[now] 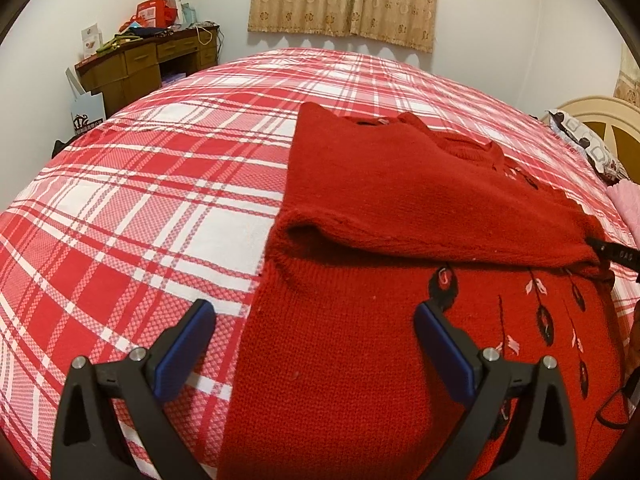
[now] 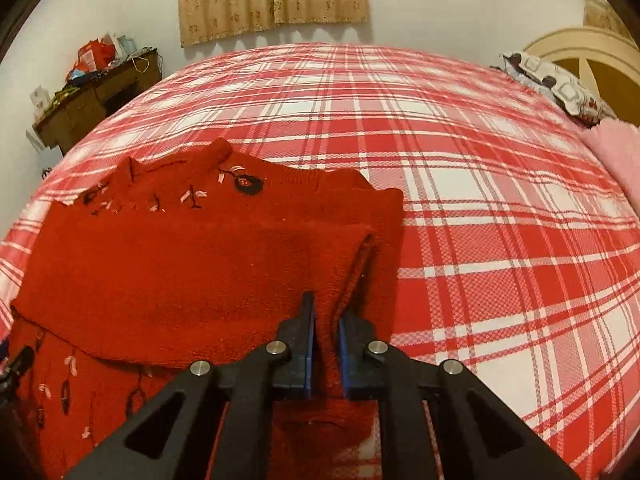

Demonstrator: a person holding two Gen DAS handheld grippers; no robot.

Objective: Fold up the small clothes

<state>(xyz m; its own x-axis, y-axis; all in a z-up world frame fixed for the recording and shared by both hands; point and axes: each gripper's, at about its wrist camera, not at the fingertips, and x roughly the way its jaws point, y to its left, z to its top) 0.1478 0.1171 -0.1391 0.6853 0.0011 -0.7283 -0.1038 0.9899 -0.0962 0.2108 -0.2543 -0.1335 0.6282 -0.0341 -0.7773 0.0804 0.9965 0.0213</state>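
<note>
A small red knit sweater (image 1: pixel 400 184) with black and pink embroidery lies on the bed, its far part folded over toward me. My left gripper (image 1: pixel 316 316) is open and empty, above the sweater's near left edge. My right gripper (image 2: pixel 326 316) is shut on the right corner of the sweater's folded layer (image 2: pixel 200 264). The tip of the right gripper (image 1: pixel 612 254) shows at the right edge of the left wrist view, at that corner. The tip of the left gripper (image 2: pixel 16 364) shows at the left edge of the right wrist view.
The bed has a red and white plaid sheet (image 1: pixel 160 200). A brown desk (image 1: pixel 148 60) piled with items stands at the far left. Pillows (image 2: pixel 560 88) and a headboard (image 2: pixel 592 52) are at the right. A curtain (image 1: pixel 344 0) hangs on the far wall.
</note>
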